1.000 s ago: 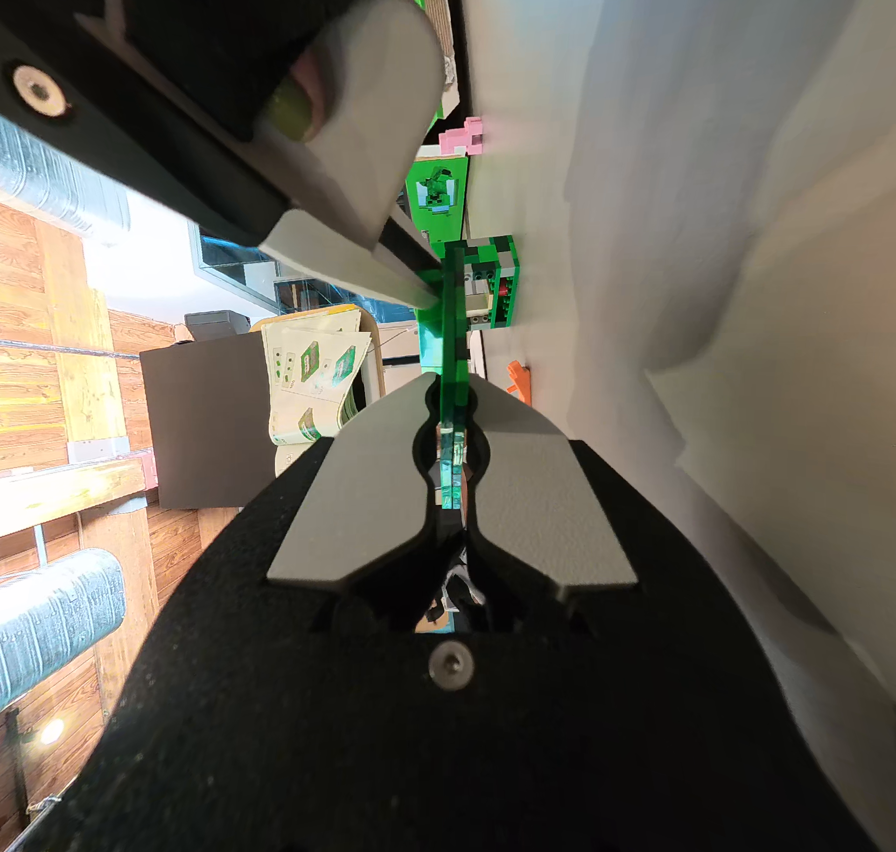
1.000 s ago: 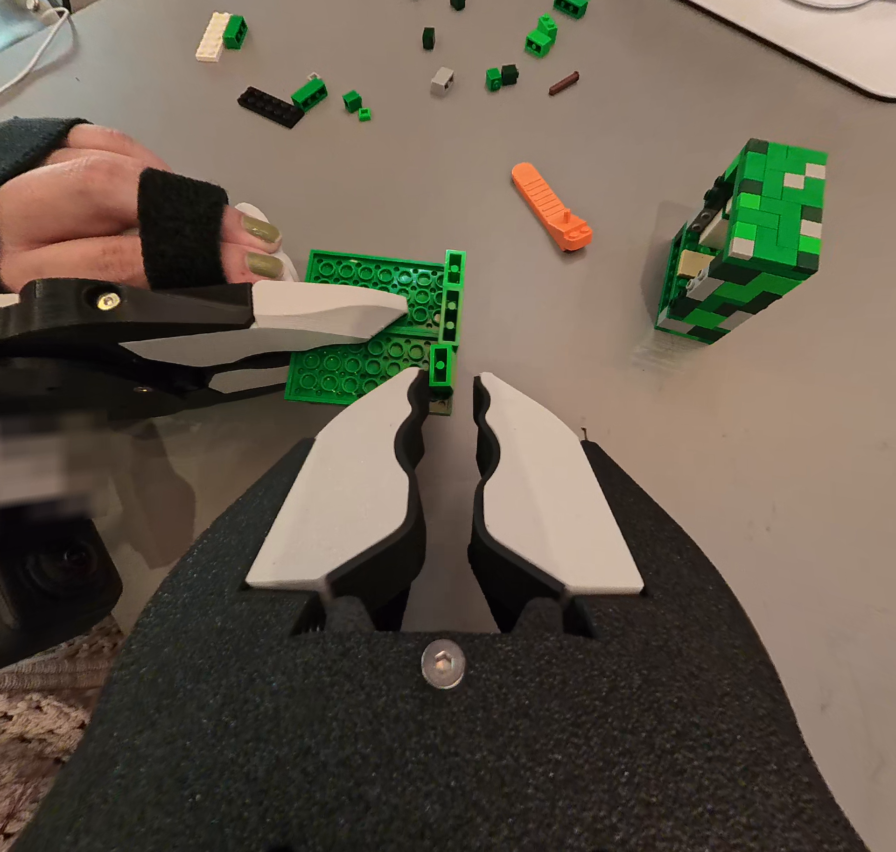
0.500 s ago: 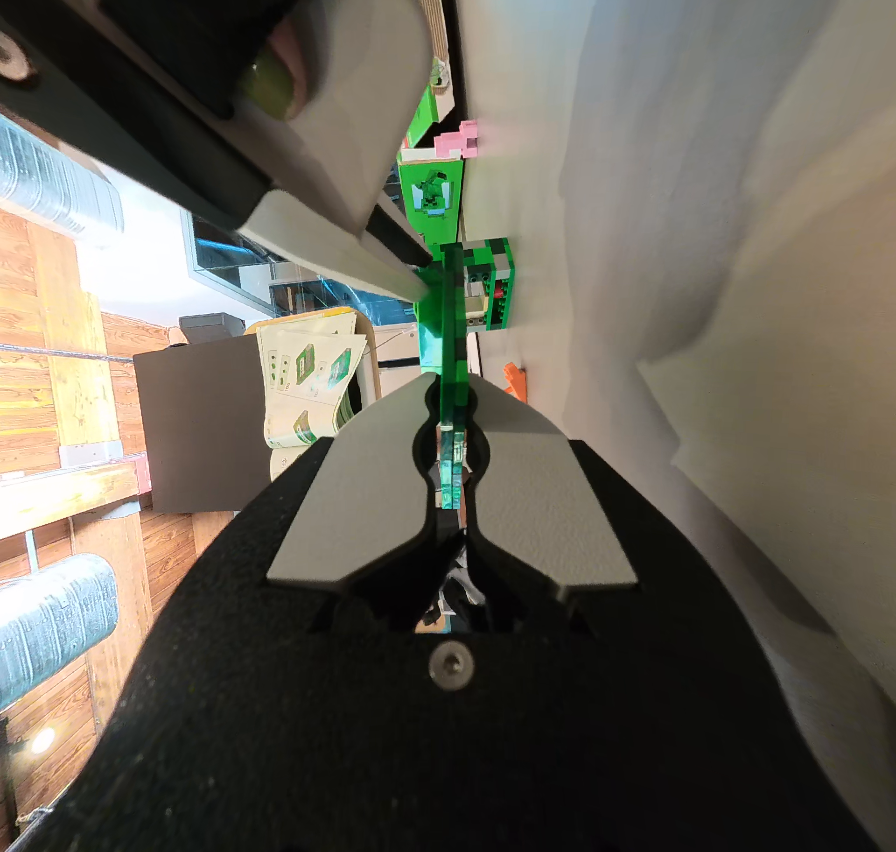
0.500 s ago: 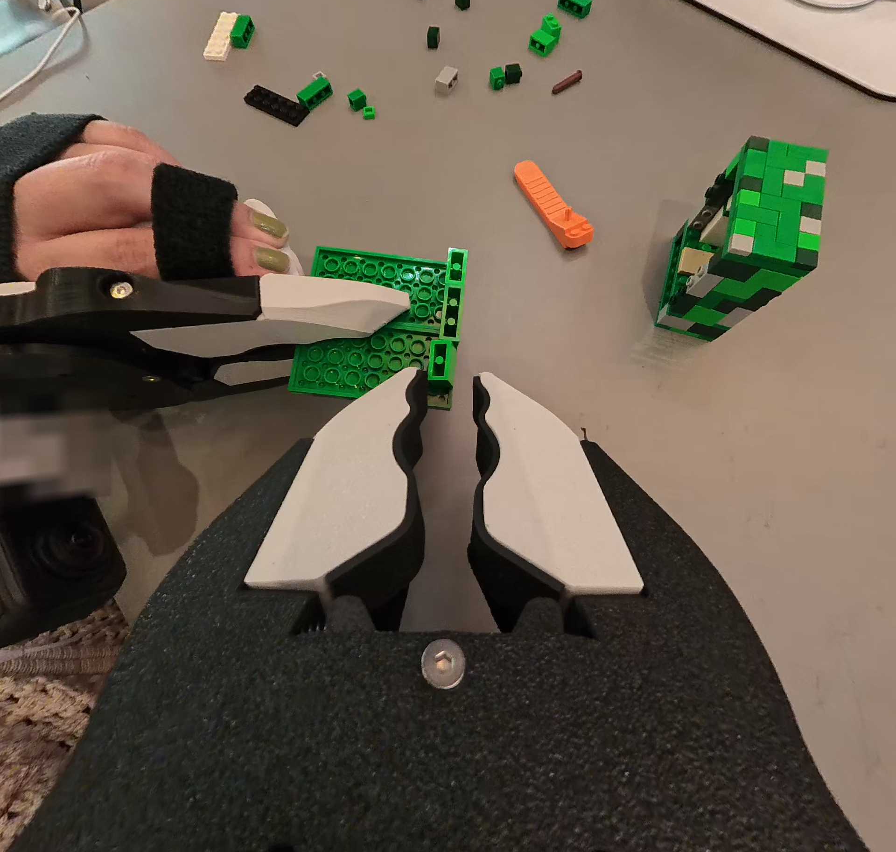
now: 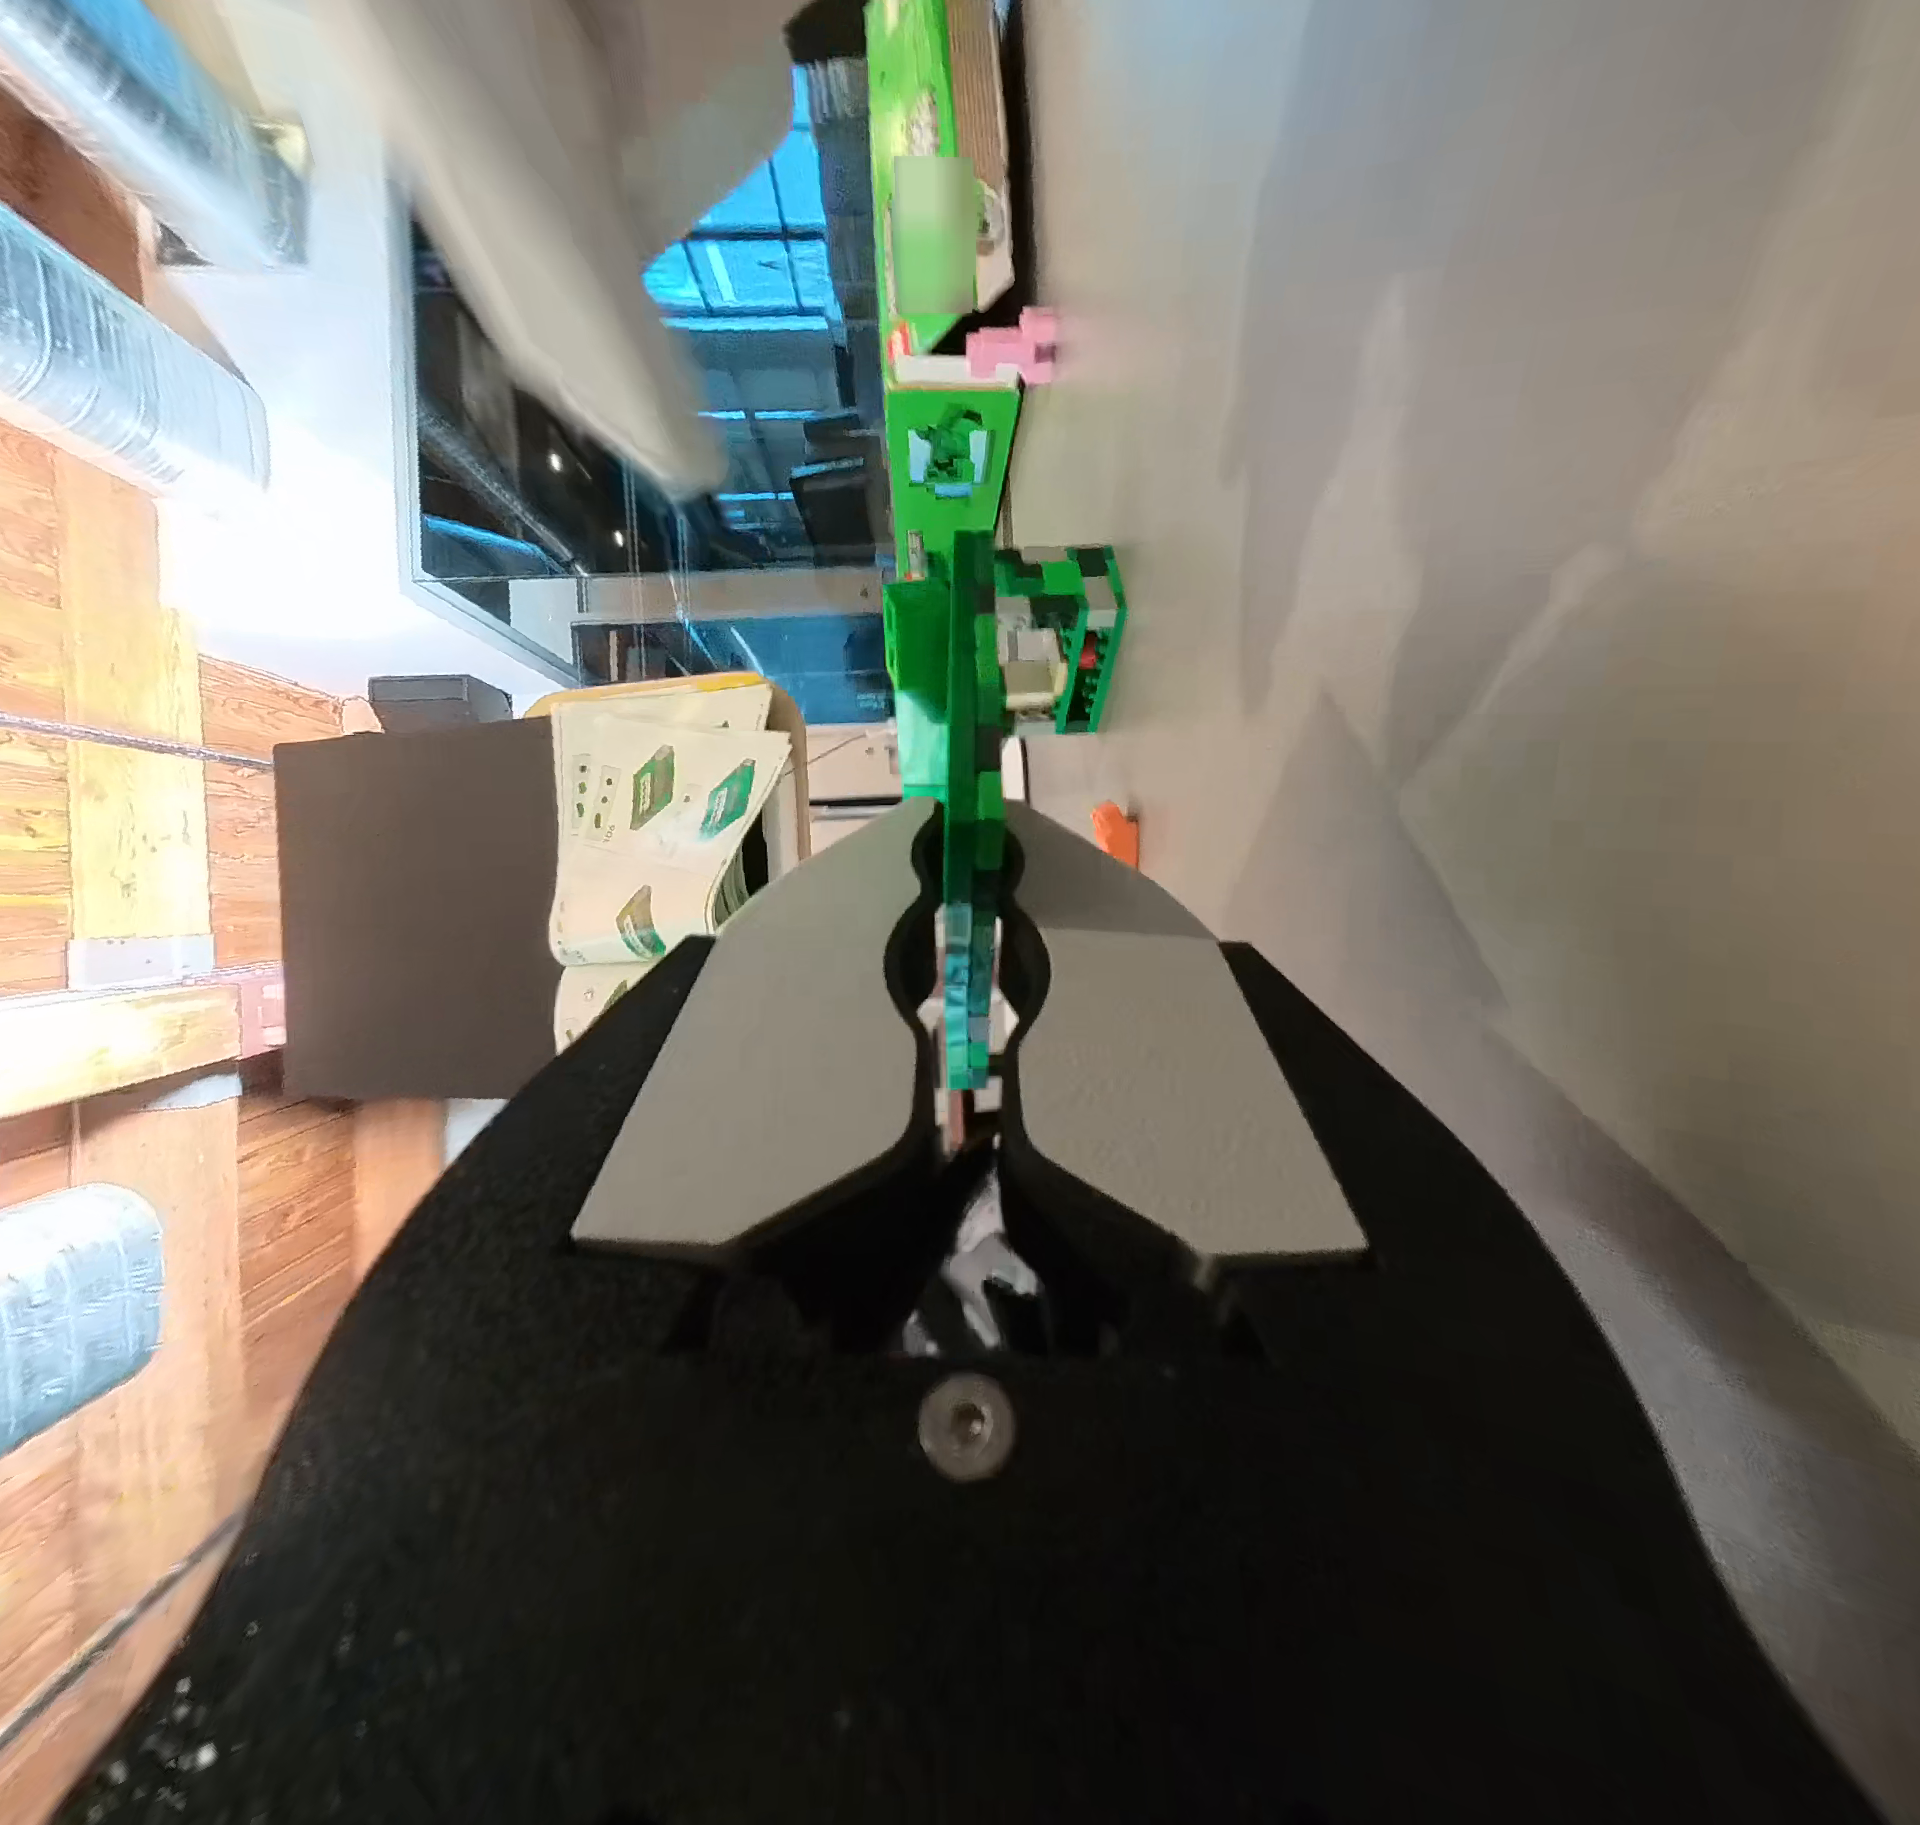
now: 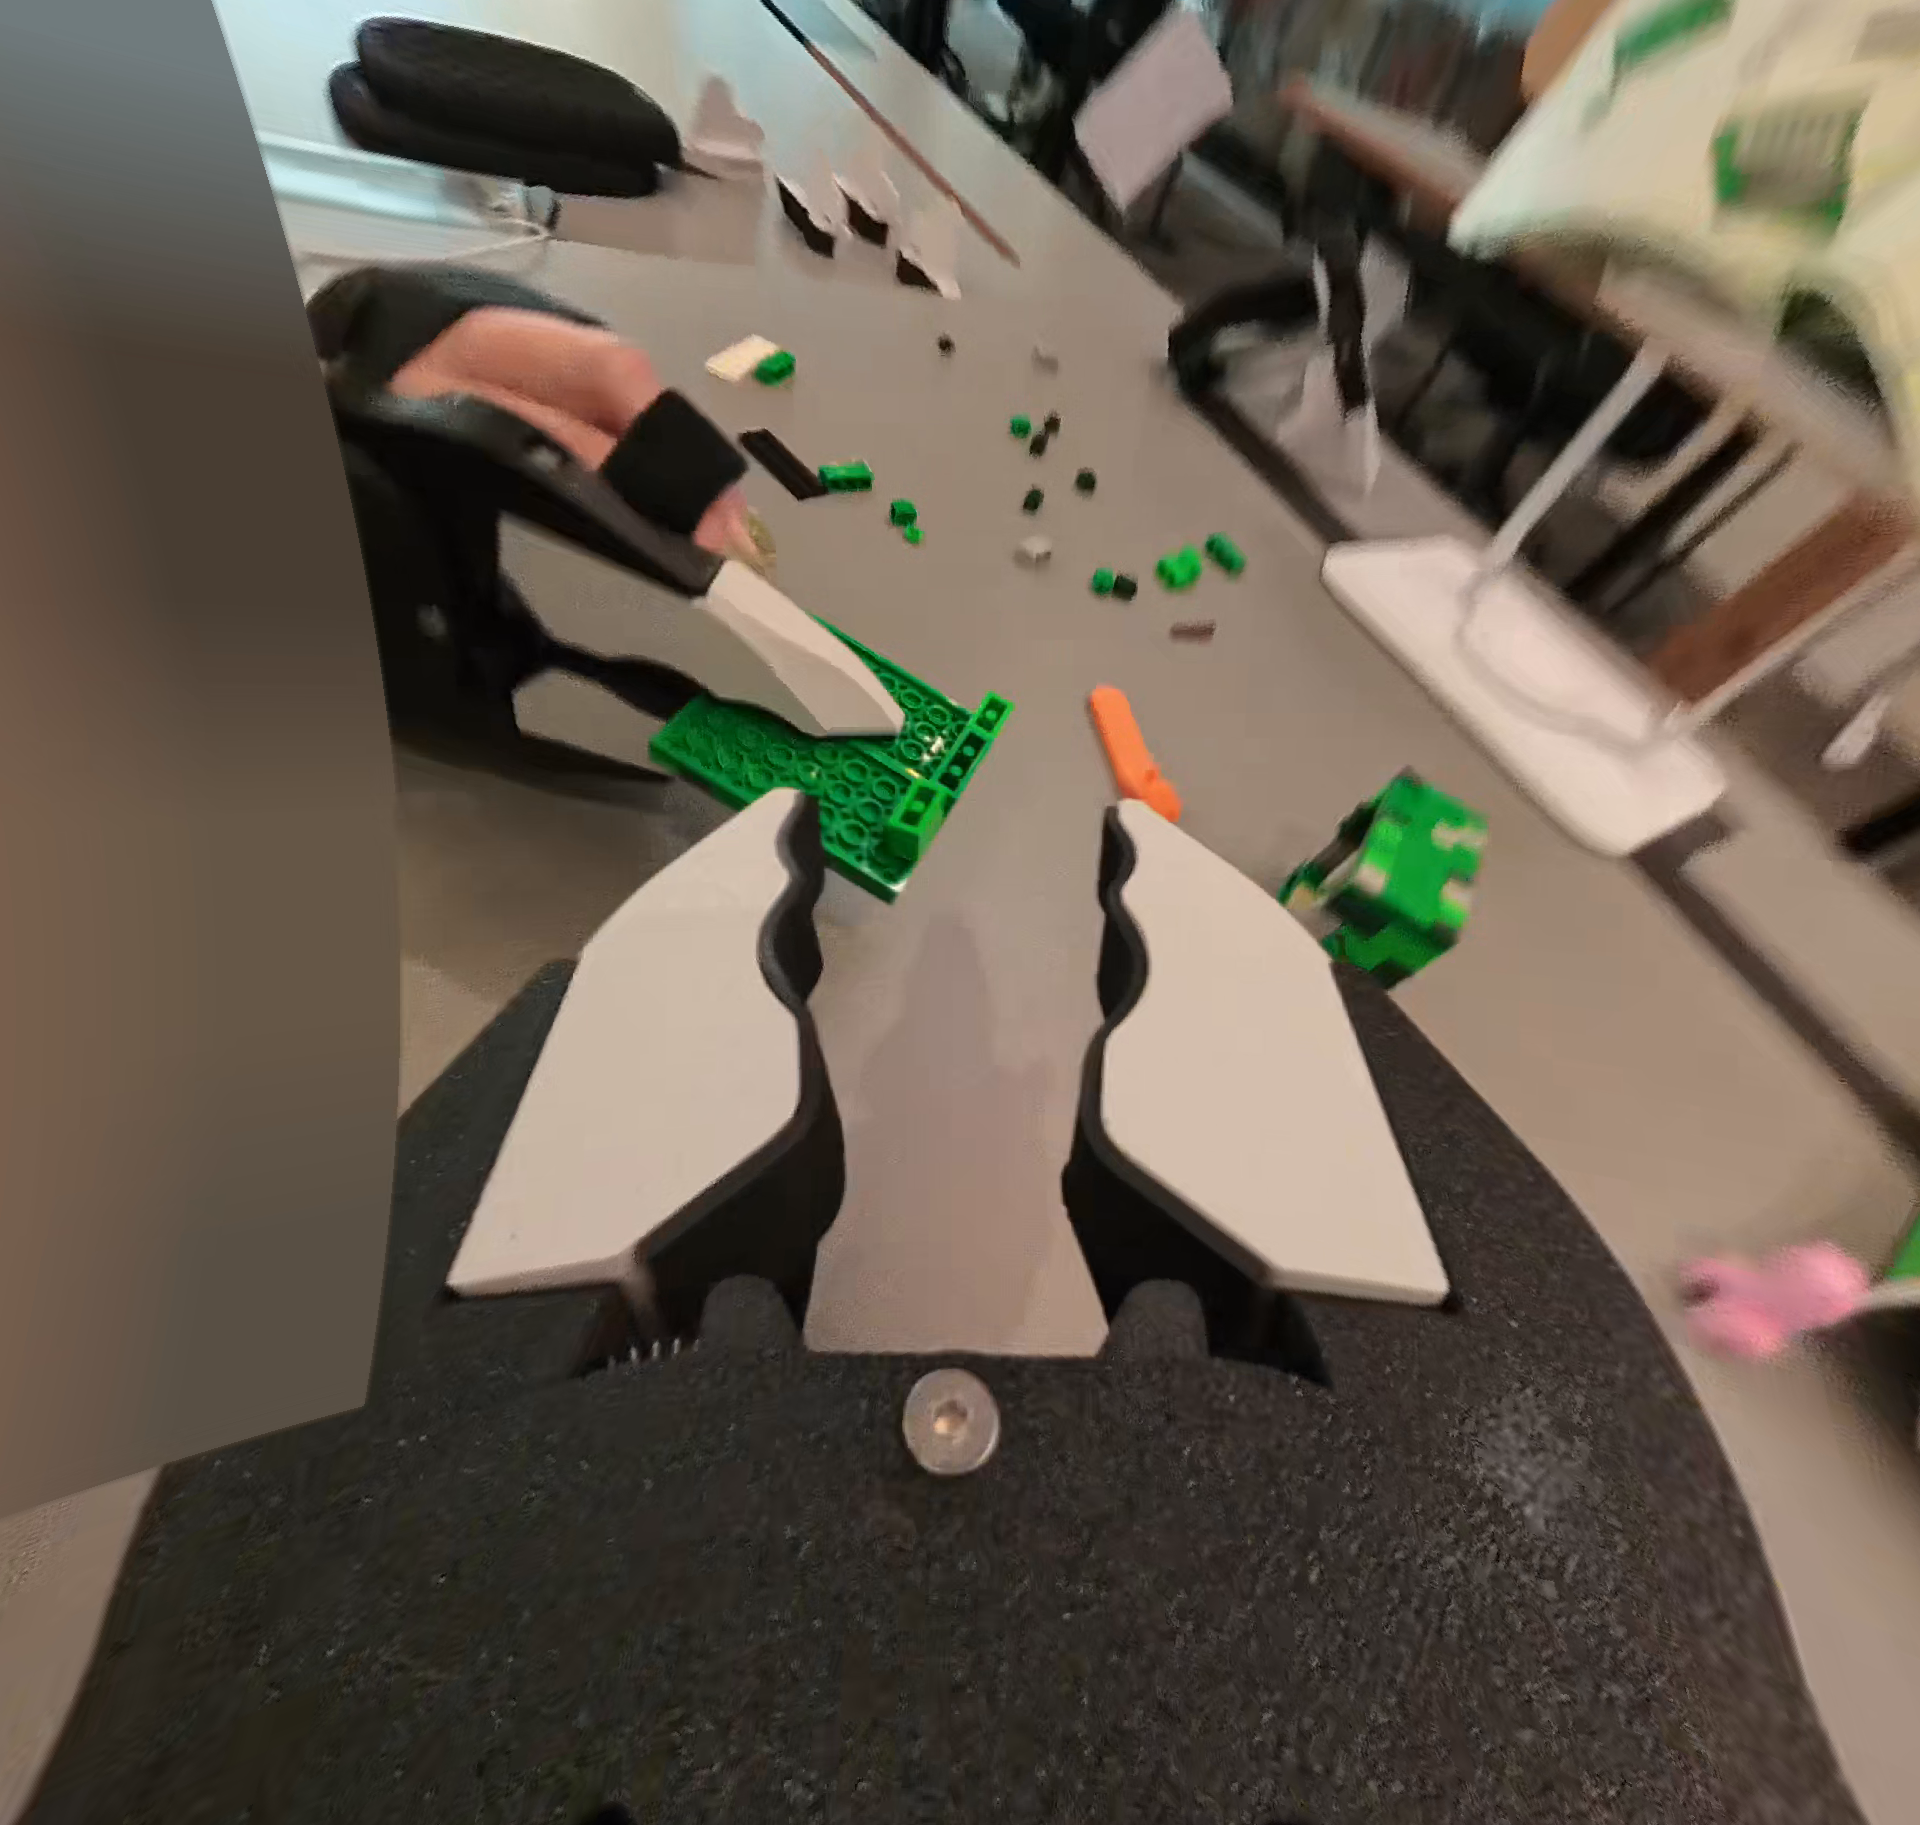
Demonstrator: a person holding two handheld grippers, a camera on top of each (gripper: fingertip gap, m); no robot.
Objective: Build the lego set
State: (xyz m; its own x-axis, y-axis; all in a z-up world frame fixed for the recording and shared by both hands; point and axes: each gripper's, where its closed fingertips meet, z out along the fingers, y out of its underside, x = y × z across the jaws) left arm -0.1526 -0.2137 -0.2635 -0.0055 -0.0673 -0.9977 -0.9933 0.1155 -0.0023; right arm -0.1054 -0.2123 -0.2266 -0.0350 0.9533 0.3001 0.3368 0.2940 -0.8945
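Note:
My left gripper [image 5: 971, 830] is shut on a flat green lego plate [image 5: 971, 726], seen edge-on in the left wrist view. In the right wrist view the plate [image 6: 831, 767] shows its underside, with a row of green bricks [image 6: 951, 767] along one edge, held just above the grey table [image 6: 1039, 944] by the left gripper [image 6: 831, 710]. My right gripper [image 6: 951, 819] is open and empty, pulled back from the plate. A built green block [image 6: 1387, 876] lies to the right. The right gripper shows as a blurred grey shape [image 5: 582, 248] in the left wrist view.
An orange brick separator [image 6: 1132, 752] lies between plate and block. Several small loose bricks [image 6: 1039, 497] are scattered farther back. A white mat [image 6: 1507, 674] sits at right, a pink lego piece [image 6: 1766, 1292] near right. An instruction booklet [image 5: 665, 809] and set box [image 5: 935, 165] stand beyond.
My right gripper has opened wide, let go of the brick row's end and pulled back and up quickly. The left gripper still holds the plate, now tilted differently in the right view.

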